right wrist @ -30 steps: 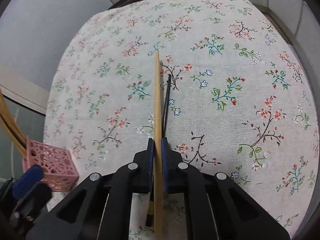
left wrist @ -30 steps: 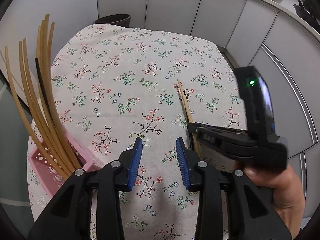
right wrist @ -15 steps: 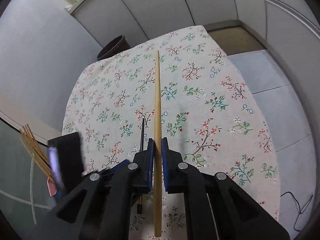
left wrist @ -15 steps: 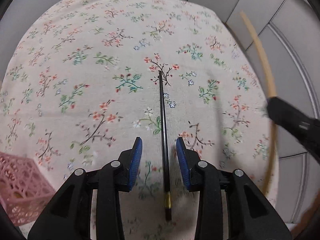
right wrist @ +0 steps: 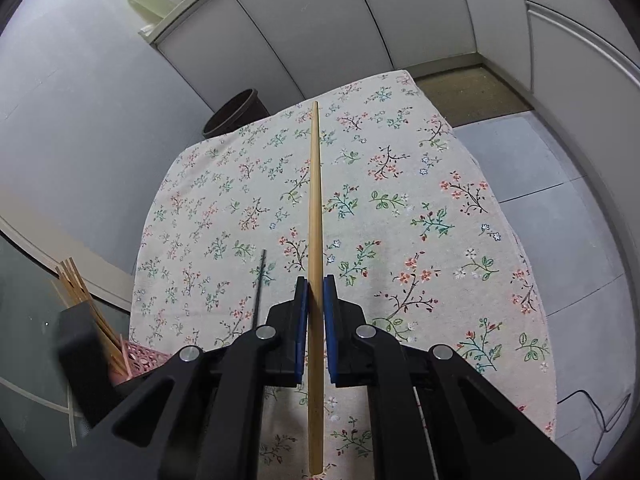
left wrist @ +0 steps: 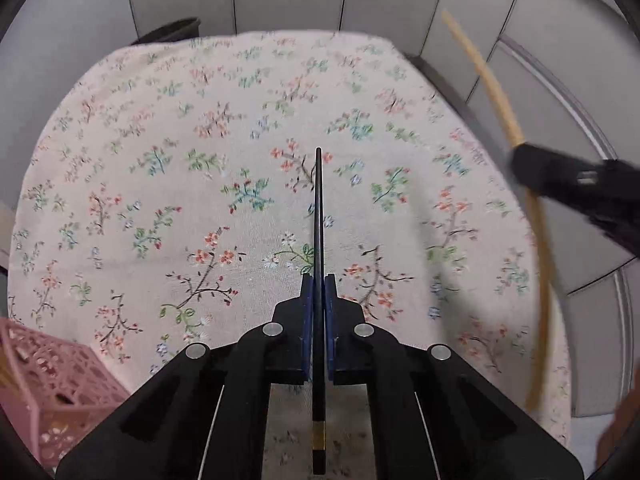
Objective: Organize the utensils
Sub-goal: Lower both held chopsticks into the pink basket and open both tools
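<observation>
Now the left gripper (left wrist: 319, 280) is pinching the black chopstick (left wrist: 318, 216), pads pressed on its shaft, the stick lying along the floral tablecloth (left wrist: 192, 184). The right gripper (right wrist: 315, 282) is clamping a bamboo chopstick (right wrist: 315, 208), holding it up above the cloth. The pink lattice basket (left wrist: 52, 376) is sitting at the table's near-left corner, more bamboo chopsticks (right wrist: 86, 304) standing in it.
</observation>
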`<state>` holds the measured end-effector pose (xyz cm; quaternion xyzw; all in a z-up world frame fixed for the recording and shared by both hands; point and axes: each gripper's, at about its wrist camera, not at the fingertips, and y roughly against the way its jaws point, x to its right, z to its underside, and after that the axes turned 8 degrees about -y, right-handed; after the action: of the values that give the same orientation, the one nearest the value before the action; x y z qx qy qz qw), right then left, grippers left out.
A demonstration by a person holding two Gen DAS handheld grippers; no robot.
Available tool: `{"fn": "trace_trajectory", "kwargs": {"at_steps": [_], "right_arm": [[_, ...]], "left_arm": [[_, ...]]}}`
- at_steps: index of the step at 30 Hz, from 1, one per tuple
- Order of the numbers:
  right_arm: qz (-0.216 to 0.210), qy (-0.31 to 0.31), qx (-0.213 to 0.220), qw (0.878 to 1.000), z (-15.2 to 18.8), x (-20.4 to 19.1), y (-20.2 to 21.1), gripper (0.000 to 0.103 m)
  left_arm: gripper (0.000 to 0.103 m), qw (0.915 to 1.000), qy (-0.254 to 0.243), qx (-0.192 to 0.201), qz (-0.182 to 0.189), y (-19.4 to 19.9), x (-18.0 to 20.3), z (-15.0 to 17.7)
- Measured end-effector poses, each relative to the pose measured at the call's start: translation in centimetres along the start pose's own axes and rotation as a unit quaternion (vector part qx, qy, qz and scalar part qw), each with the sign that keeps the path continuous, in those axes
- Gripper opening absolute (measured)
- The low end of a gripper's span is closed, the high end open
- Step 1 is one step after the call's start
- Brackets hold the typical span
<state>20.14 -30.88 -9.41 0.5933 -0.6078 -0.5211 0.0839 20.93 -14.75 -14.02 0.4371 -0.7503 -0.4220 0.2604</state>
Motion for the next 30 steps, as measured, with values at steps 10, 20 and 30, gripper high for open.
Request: {"fn": "trace_trajectory", "kwargs": {"at_steps": [10,20,30], "right_arm": [[-0.068,0.053,0.11,0.99,0.5,-3.4,4.9,0.008],[-0.09,0.121,0.136,0.979,2.7,-7.9,5.2,0.008],[-0.136,0.177,0.142,0.964,5.8,-12.9,5.1,0.008]], "left_arm": [[0.004,0.9914,0.007,0.13,0.014,10.7,-1.9,1.4],[0.005,0.9755,0.049,0.212,-0.031,17.3,-6.6,3.6],[0.004,0.9625,0.092,0.253,-0.037,19.2,-11.9,5.0]]}}
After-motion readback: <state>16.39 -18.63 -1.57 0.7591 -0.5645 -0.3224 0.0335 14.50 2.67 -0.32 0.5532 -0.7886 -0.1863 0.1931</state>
